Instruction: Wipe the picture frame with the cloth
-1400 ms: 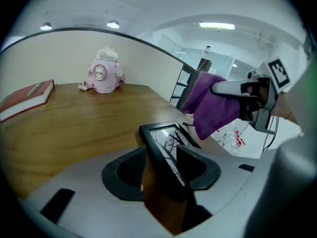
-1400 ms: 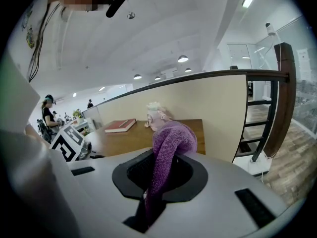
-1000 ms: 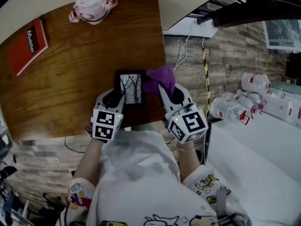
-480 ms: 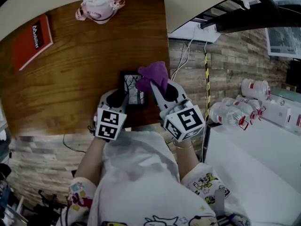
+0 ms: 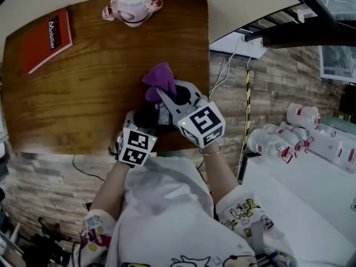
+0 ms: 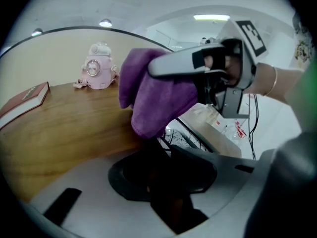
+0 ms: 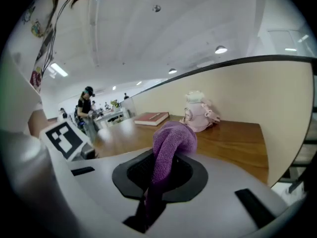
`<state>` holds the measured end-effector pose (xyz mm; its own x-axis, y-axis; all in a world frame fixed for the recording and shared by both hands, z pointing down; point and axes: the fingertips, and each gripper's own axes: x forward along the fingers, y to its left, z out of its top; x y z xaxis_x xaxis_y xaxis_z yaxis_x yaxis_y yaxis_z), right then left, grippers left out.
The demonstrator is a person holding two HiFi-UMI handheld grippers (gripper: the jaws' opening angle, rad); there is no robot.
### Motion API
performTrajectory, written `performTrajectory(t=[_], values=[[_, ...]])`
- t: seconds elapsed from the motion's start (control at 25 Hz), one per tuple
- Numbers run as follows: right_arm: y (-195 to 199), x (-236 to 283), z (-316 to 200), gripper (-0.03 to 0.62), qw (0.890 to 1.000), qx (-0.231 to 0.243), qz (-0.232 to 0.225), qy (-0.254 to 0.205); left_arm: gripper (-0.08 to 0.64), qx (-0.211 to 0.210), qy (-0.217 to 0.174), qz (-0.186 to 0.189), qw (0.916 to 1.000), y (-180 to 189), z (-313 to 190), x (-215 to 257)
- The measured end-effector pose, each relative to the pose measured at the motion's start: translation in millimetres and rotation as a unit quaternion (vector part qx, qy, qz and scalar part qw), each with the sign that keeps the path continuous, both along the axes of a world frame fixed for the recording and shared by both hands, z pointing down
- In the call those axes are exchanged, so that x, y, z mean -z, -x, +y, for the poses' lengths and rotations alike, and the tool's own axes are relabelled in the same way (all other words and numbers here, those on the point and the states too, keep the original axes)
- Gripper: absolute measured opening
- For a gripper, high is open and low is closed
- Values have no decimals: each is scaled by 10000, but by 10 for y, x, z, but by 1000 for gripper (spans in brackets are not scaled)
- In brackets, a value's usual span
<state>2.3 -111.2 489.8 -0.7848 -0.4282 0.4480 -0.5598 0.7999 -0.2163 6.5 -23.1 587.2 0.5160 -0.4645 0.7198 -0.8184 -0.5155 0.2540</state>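
Observation:
The dark picture frame (image 5: 162,116) stands near the table's front edge, mostly hidden under my right gripper. My left gripper (image 5: 148,114) is shut on the frame's edge; in the left gripper view the frame's dark edge (image 6: 166,187) sits between the jaws and a bit of its tree picture (image 6: 175,136) shows. My right gripper (image 5: 167,92) is shut on the purple cloth (image 5: 159,80), which bunches out past its fingertips. In the left gripper view the cloth (image 6: 153,100) hangs right over the frame's top. The right gripper view shows the cloth (image 7: 171,148) pinched between the jaws.
On the wooden table (image 5: 83,93), a pink toy (image 5: 132,4) stands at the back and a red book (image 5: 45,40) lies at the far left. Cables (image 5: 222,77) hang off the table's right edge. Plastic bottles (image 5: 272,141) lie on a white surface at the right.
My right gripper has carried the cloth leftward, from the frame's right side to over its front and top, rolling as it went. The left gripper has kept still on the frame.

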Motion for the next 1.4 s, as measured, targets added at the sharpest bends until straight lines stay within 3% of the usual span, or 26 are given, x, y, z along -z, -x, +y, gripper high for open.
performTrajectory(t=[0.2,0.4,0.52,0.68,0.96,1.2,1.4], values=[[109,-329,102,26,9895,1081,854,-446,118,-5,10,5,10000,6,1,-7],[120,-666,284,26,9589,2141,1678,-803,118,-6,30,-4,10000,18,-2,-8],[135,-733,348,26,9432,2469,1939,-1087,118,3,66,14,10000,17,-6,-15],[103,-767,379,26,9317,2637,2180,-1219,114,70,68,8,10000,20,-4,-20],[-143,-801,403,25,9230,2657,2506,-1210,109,186,112,18,9998,29,-5,-31],[-467,-803,393,26,9273,2366,2689,-1090,107,257,83,-3,9996,32,-2,-34],[-687,-754,356,26,9384,1932,2691,-984,107,260,77,-17,9996,26,1,-32]])
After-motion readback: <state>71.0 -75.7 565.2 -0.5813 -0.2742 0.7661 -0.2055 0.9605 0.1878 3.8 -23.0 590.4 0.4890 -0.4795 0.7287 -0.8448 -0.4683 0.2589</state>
